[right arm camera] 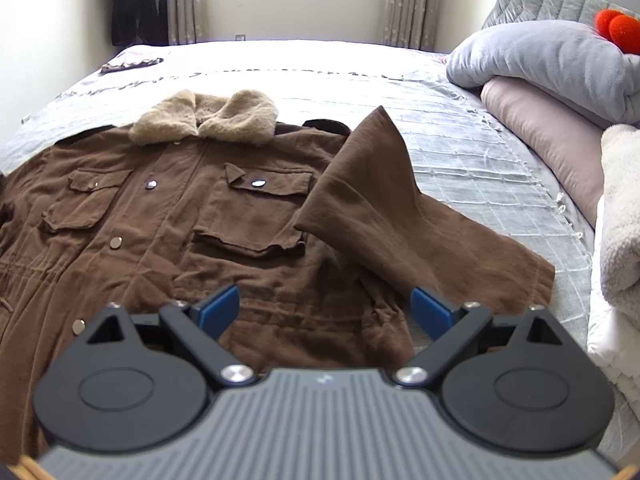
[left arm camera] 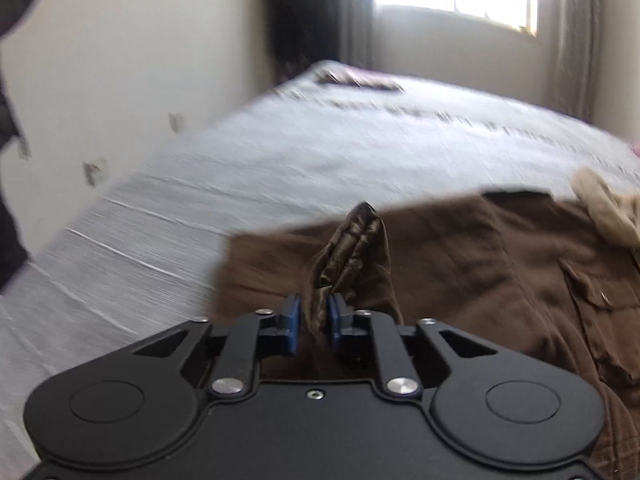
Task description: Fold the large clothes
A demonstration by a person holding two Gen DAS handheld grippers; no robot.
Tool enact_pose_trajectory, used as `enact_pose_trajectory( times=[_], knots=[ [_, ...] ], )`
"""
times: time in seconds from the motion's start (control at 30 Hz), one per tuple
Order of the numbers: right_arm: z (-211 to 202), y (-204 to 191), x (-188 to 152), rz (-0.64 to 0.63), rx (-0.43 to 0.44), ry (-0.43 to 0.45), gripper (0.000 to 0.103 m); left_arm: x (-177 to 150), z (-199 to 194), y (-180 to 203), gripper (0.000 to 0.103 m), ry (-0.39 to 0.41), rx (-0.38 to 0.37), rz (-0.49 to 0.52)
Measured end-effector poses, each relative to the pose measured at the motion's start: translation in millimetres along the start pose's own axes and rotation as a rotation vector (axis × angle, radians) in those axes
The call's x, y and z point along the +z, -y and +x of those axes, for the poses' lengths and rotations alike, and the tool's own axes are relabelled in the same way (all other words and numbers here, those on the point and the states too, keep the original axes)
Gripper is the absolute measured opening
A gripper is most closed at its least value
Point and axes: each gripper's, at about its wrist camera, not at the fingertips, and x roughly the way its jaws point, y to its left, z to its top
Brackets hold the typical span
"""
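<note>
Coat (right arm camera: 168,220) lay flat on bed (right arm camera: 460,128), front up, w/ fluffy collar (right arm camera: 204,116) at far end. Left gripper (left arm camera: 314,316) pinched a bit of brown cloth. Right gripper (right arm camera: 324,308) was wide open above coat, w/ one sleeve (right arm camera: 360,184) folded in.

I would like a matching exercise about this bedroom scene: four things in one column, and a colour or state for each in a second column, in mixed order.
Things:
1. left gripper
2. right gripper
3. fur collar
4. pompoms

States or colours:
A. beige
B. open, holding nothing
C. orange-red
D. shut on brown coat fabric

Pairs: 1-D, 2-B, 3-A, 4-C
</note>
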Motion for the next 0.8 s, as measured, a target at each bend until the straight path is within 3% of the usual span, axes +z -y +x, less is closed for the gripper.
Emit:
enact_pose_trajectory(
  times=[0.13,0.2,0.23,0.3,0.33,0.4,0.47,0.53,0.6,0.8],
  knots=[
    [5.9,-6.2,3.0,-0.009,-0.008,0.002,0.094,12.0,-31.4,-86.3,0.008,0.078,0.178,-0.107],
    [9.5,-10.0,3.3,-0.016,0.001,-0.001,0.094,5.0,-32.9,-119.6,0.0,0.098,0.373,-0.057],
    [11.6,-12.0,3.6,-0.019,0.008,-0.005,0.094,-1.2,-28.5,-136.4,0.0,0.08,0.446,-0.043],
    [17.1,-16.5,4.5,-0.025,0.023,-0.019,0.094,-16.0,-22.4,-172.2,0.0,0.015,0.482,-0.136],
    [19.2,-19.5,4.8,-0.03,0.019,-0.027,0.094,-23.3,-24.5,-186.8,0.003,0.01,0.454,-0.21],
    [19.0,-24.2,5.2,-0.045,0.01,-0.03,0.094,-35.5,-28.4,-201.7,0.005,0.025,0.311,-0.338],
    [16.6,-27.6,5.2,-0.055,0.013,-0.028,0.094,-42.6,-24.5,-206.5,0.017,0.002,0.191,-0.425],
    [14.7,-30.9,5.6,-0.066,0.004,-0.033,0.094,-44.8,-15.5,-202.7,0.057,-0.003,0.125,-0.481],
    [11.6,-33.0,6.1,-0.079,-0.009,-0.032,0.094,-45.1,-15.2,-197.7,0.075,0.015,0.118,-0.529],
    [4.4,-38.4,7.2,-0.123,-0.027,-0.022,0.096,-35.1,15.0,-177.1,0.073,-0.088,0.01,-0.478]
  ],
)
